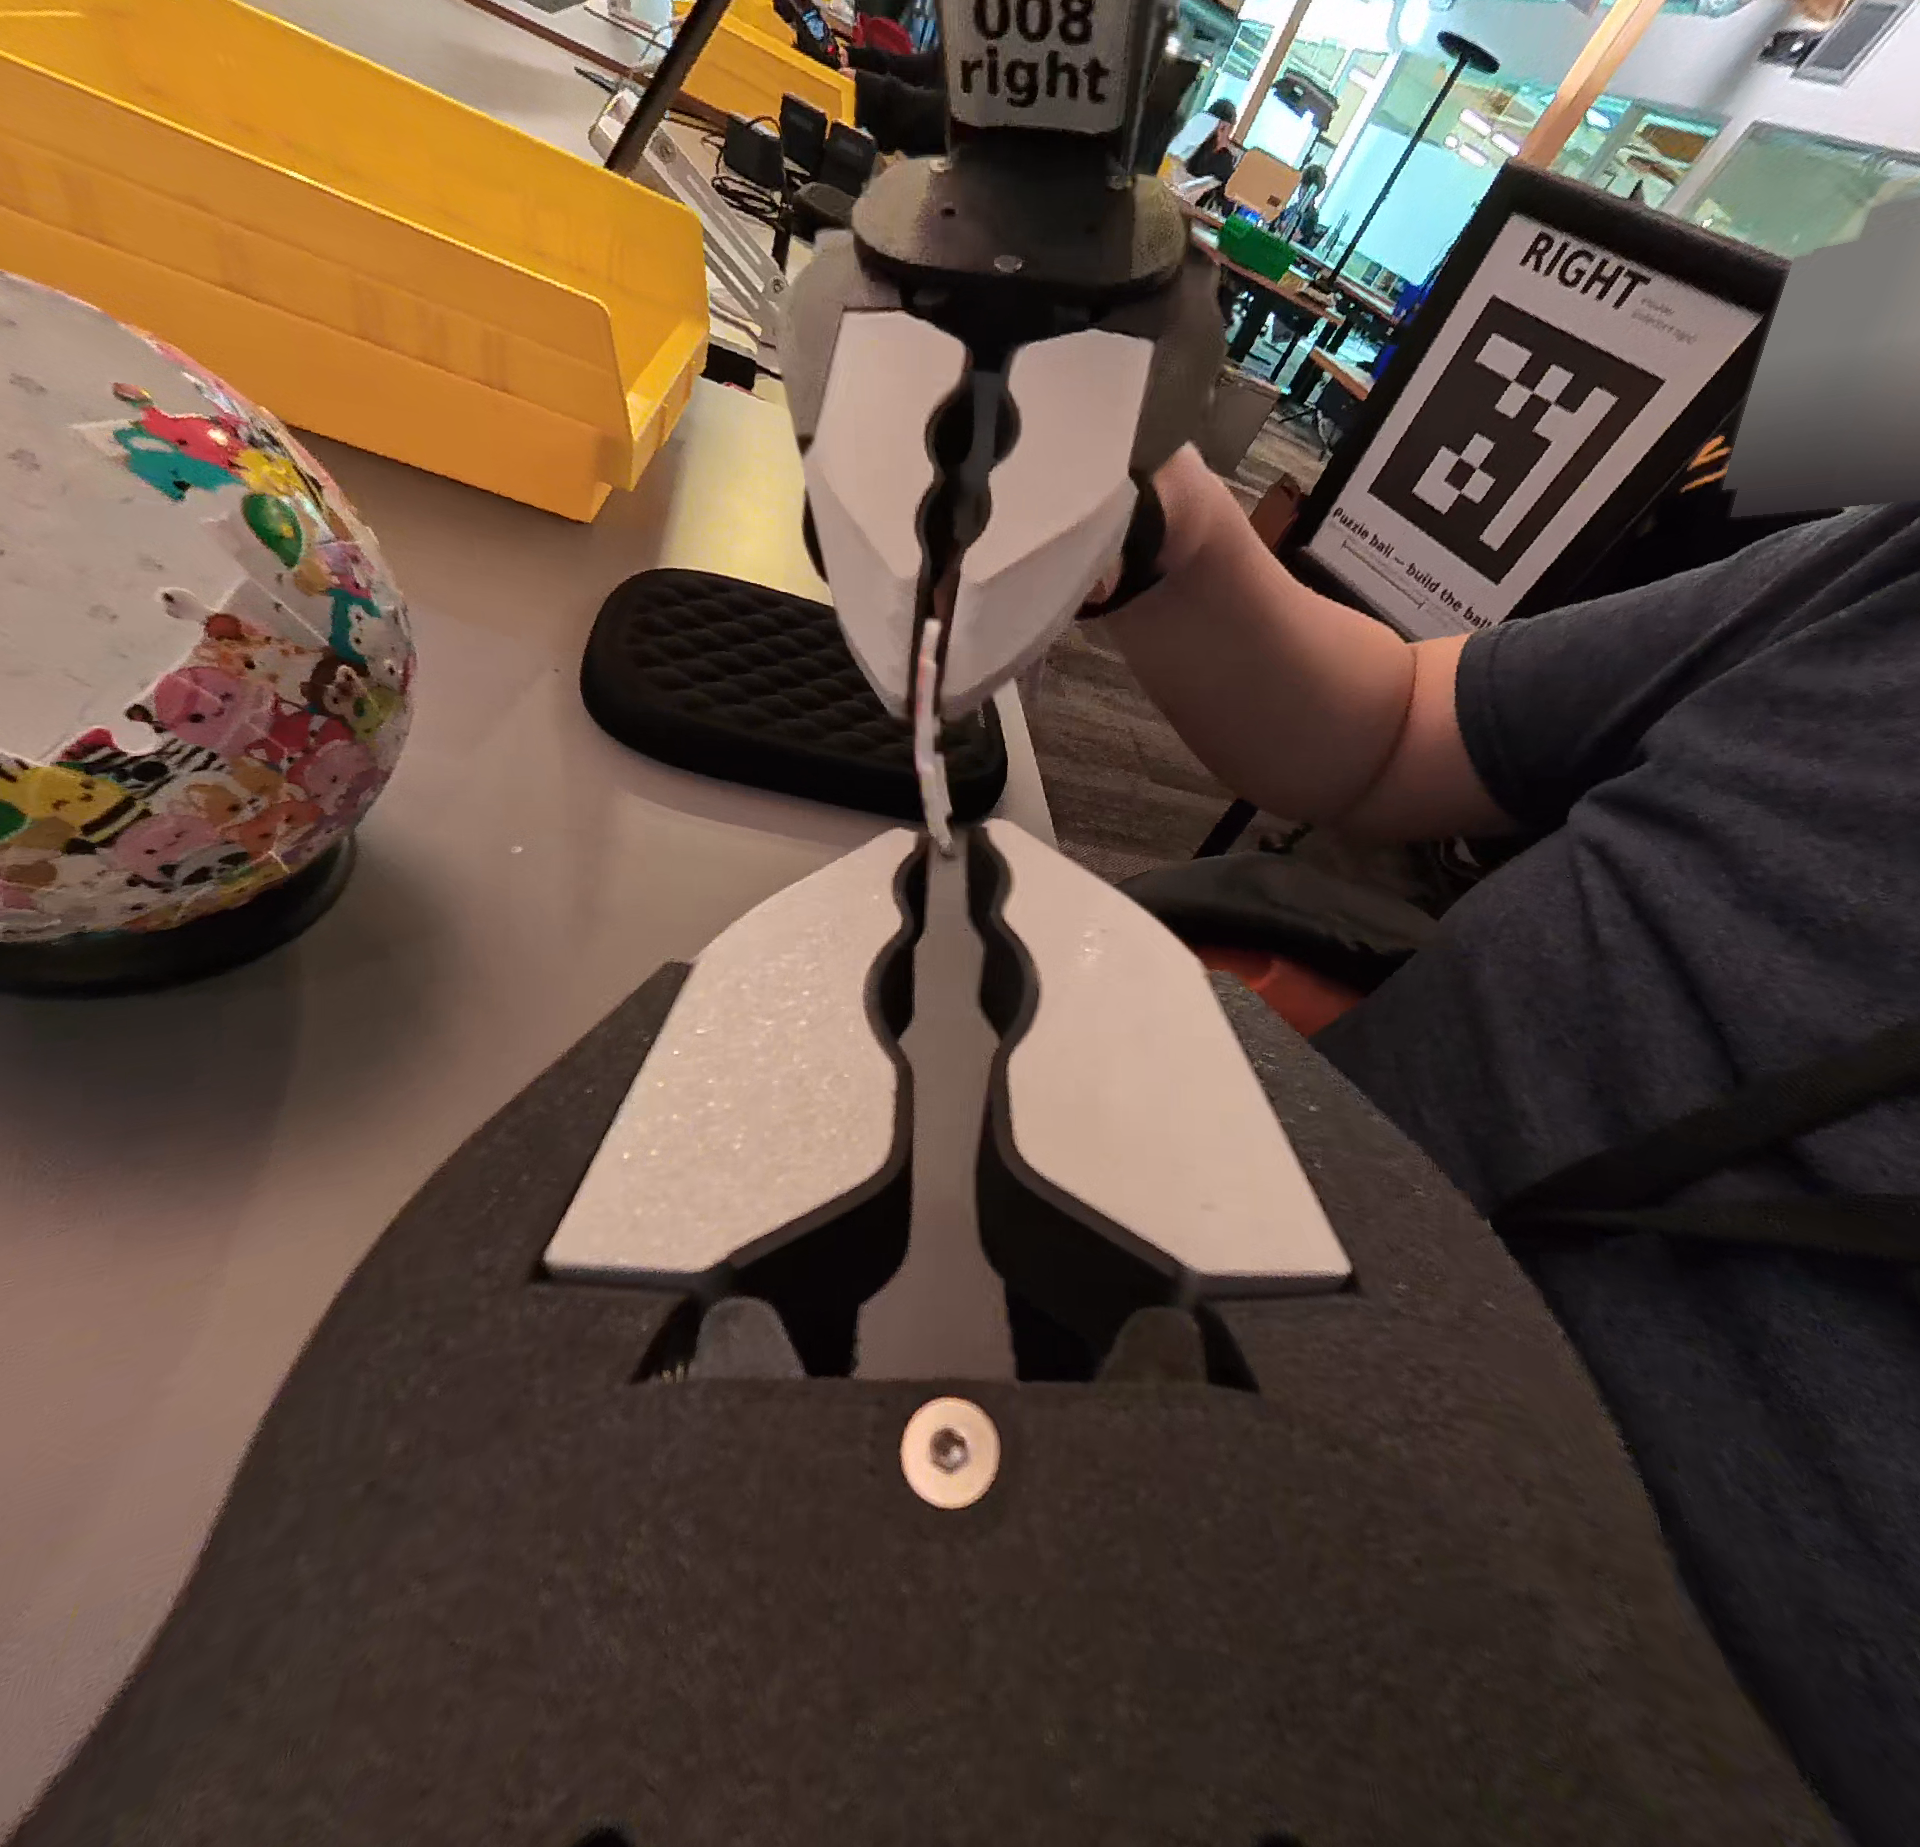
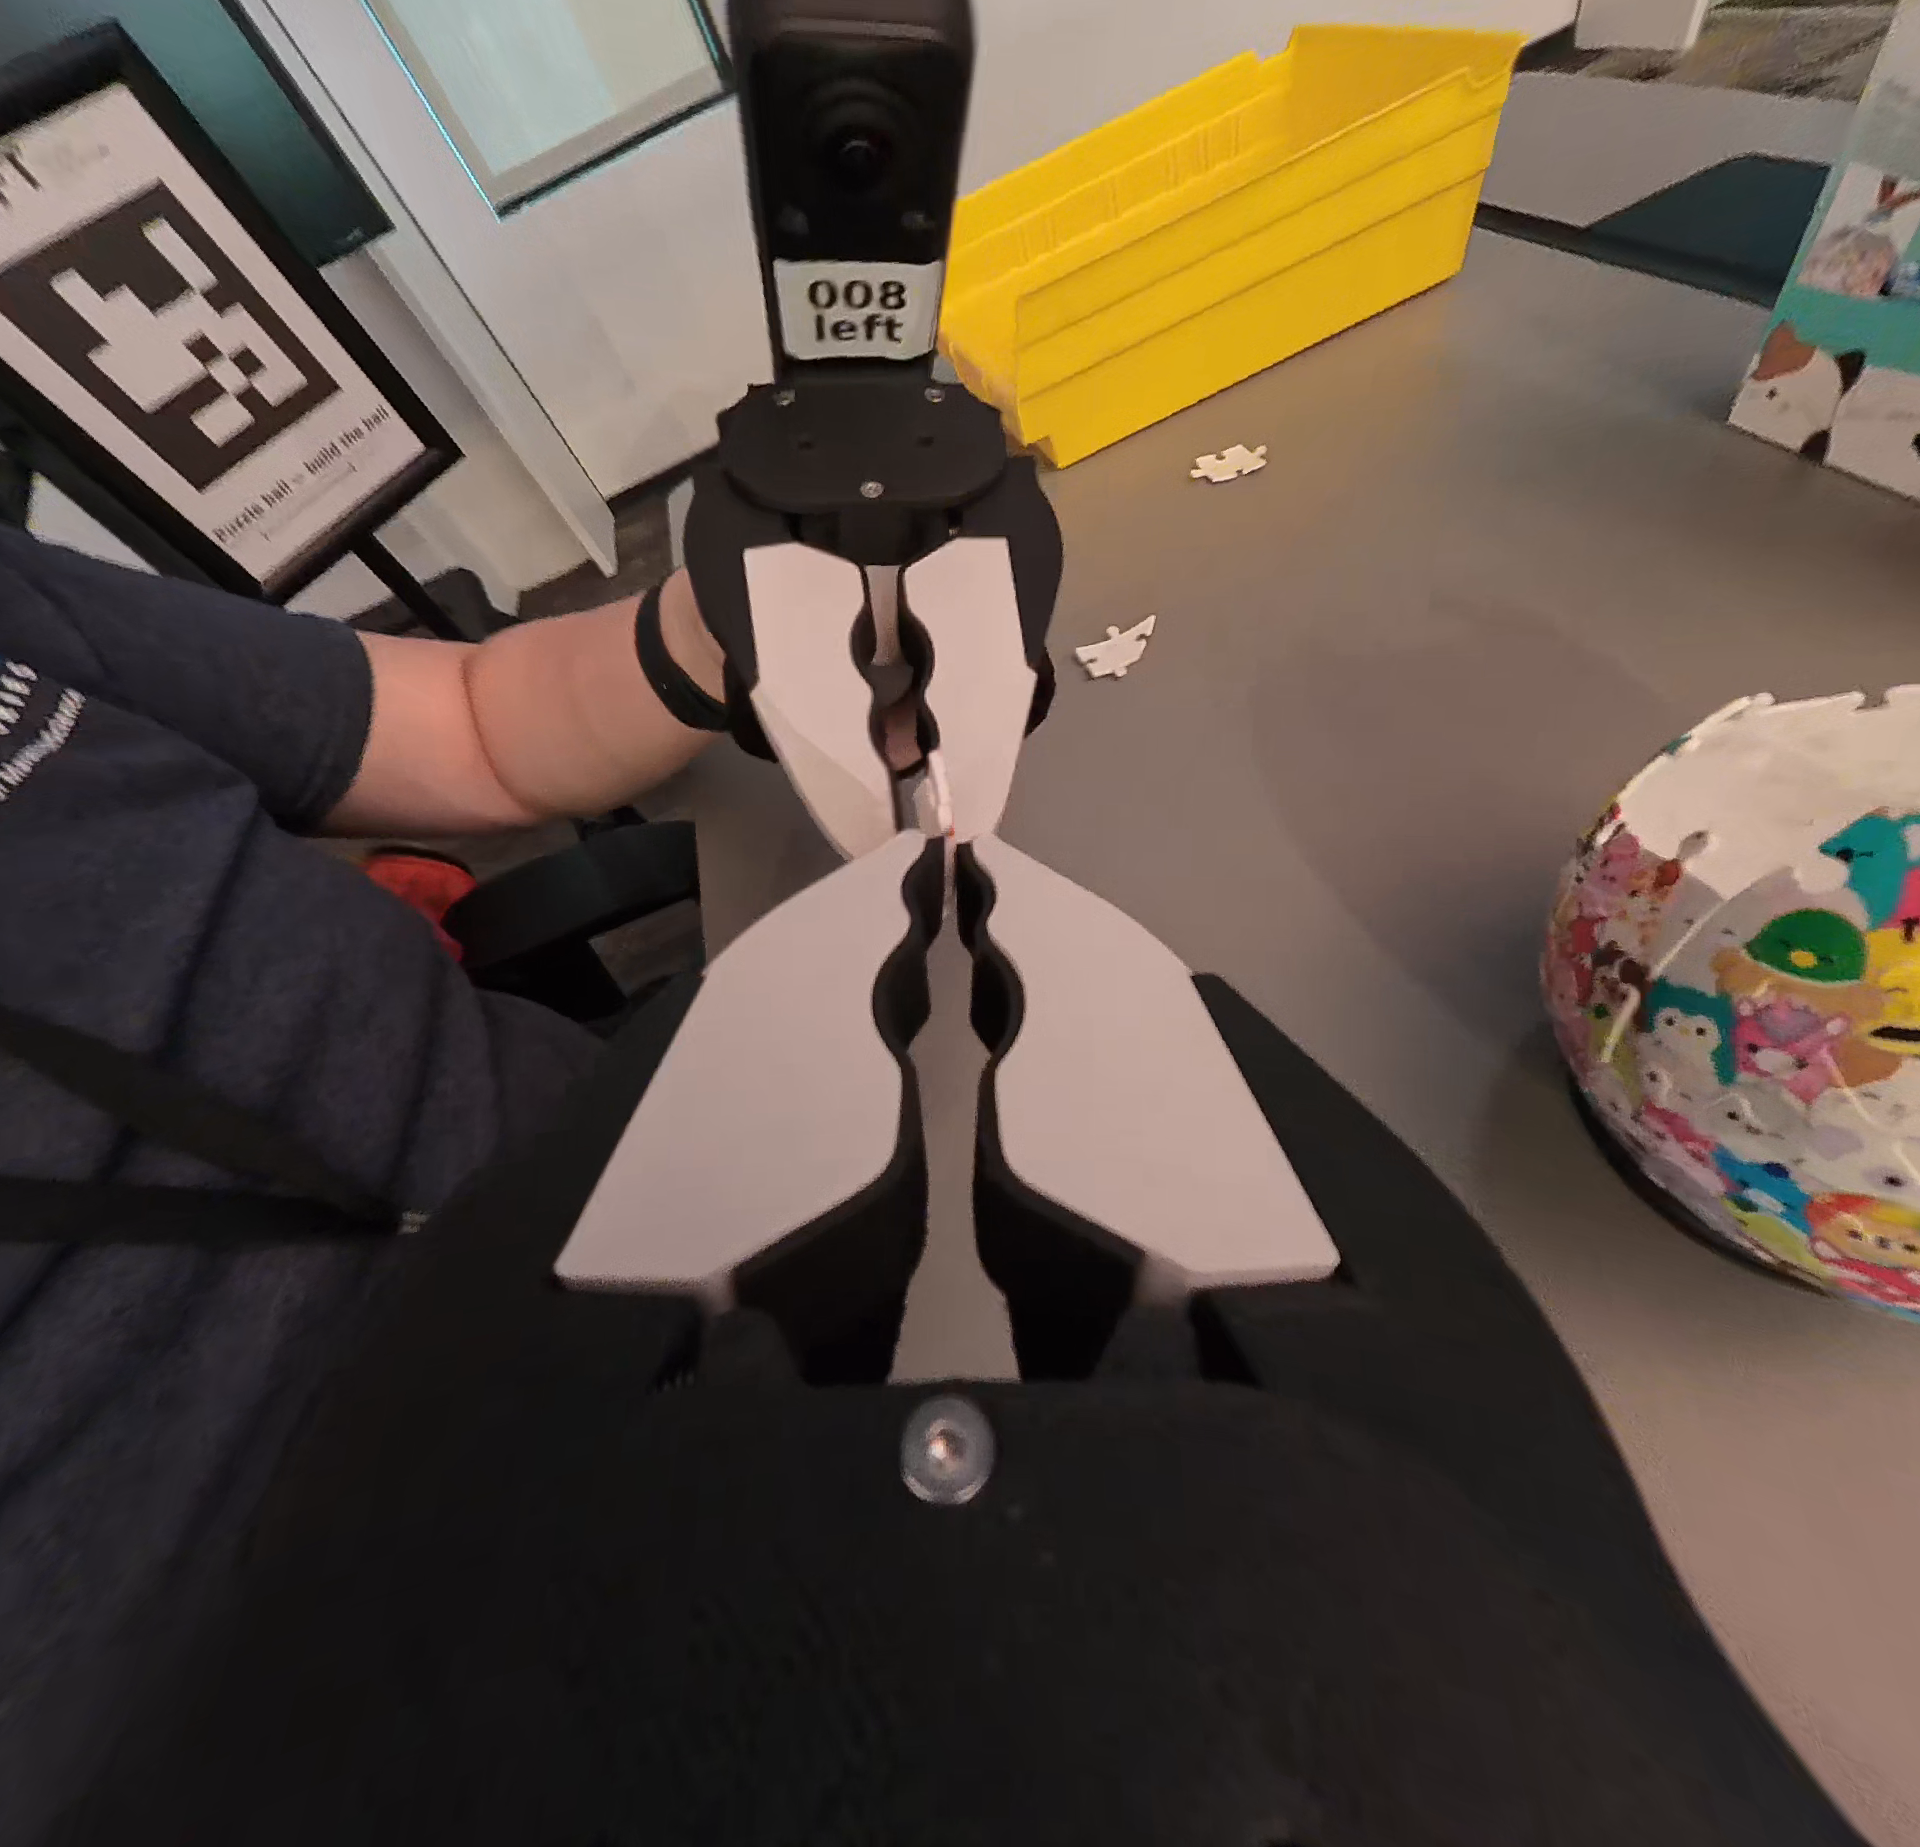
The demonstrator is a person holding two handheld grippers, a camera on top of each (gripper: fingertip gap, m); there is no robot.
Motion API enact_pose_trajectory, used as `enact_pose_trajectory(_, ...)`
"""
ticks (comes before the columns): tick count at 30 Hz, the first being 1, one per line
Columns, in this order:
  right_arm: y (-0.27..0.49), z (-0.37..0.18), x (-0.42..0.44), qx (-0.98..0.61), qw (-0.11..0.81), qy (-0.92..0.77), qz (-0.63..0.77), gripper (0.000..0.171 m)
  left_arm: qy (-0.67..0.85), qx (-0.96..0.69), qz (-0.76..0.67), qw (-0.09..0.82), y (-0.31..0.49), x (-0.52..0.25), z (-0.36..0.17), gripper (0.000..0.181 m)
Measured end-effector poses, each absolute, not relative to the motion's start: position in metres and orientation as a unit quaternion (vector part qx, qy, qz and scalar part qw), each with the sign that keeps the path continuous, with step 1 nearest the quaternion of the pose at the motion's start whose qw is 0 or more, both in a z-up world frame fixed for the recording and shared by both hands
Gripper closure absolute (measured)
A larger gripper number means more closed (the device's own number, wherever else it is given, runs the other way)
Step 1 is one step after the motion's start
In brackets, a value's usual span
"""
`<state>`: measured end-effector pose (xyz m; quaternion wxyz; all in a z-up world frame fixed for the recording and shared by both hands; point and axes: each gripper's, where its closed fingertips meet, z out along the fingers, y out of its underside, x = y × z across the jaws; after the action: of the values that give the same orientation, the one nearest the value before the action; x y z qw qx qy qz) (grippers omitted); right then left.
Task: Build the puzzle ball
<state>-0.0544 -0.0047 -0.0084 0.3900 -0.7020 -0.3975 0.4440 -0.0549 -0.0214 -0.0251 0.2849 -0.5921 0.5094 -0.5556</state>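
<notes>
The partly built puzzle ball (image 1: 187,654) has colourful cartoon prints and an open white top, and sits on a black ring stand at the left; in the right wrist view it (image 2: 1766,1018) is at the right. The two grippers meet tip to tip above the table's near edge. My right gripper (image 2: 950,841) (image 1: 935,696) is shut on a thin white puzzle piece (image 1: 932,737) (image 2: 941,789), seen edge-on. The piece's other end reaches between the fingertips of my left gripper (image 1: 945,839) (image 2: 925,829), whose jaws stand a narrow gap apart.
Yellow bins (image 1: 364,270) (image 2: 1226,239) stand at the back of the grey table. Two loose white pieces (image 2: 1228,464) (image 2: 1114,646) lie near them. A black mesh pad (image 1: 748,675), the puzzle box (image 2: 1849,291), a marker sign (image 1: 1527,426) and the person's arm (image 1: 1299,675) are nearby. Left and right tips are no more than a few centimetres apart.
</notes>
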Motion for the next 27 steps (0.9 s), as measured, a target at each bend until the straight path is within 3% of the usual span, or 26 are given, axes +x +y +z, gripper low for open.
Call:
enact_pose_trajectory(2,-0.002,-0.006,-0.052,-0.706,0.381,-0.380,0.460,0.168,0.514,-0.602,-0.537,0.292,-0.019,-0.059,-0.029,0.159)
enact_pose_trajectory(10,0.011,0.005,-0.025,-0.725,0.395,-0.405,0.394,0.168,0.529,-0.637,-0.465,0.315,-0.009,-0.084,-0.049,0.159)
enact_pose_trajectory(17,0.109,0.069,0.033,-0.713,0.458,-0.468,0.251,0.168,0.552,-0.647,-0.396,0.346,0.054,-0.099,-0.017,0.137)
enact_pose_trajectory(22,0.166,0.015,0.043,-0.739,0.362,-0.502,0.267,0.168,0.555,-0.657,-0.378,0.343,0.134,-0.076,0.017,0.132)
enact_pose_trajectory(27,0.188,-0.016,0.041,-0.740,0.351,-0.508,0.268,0.168,0.583,-0.661,-0.346,0.322,0.187,-0.045,0.012,0.132)
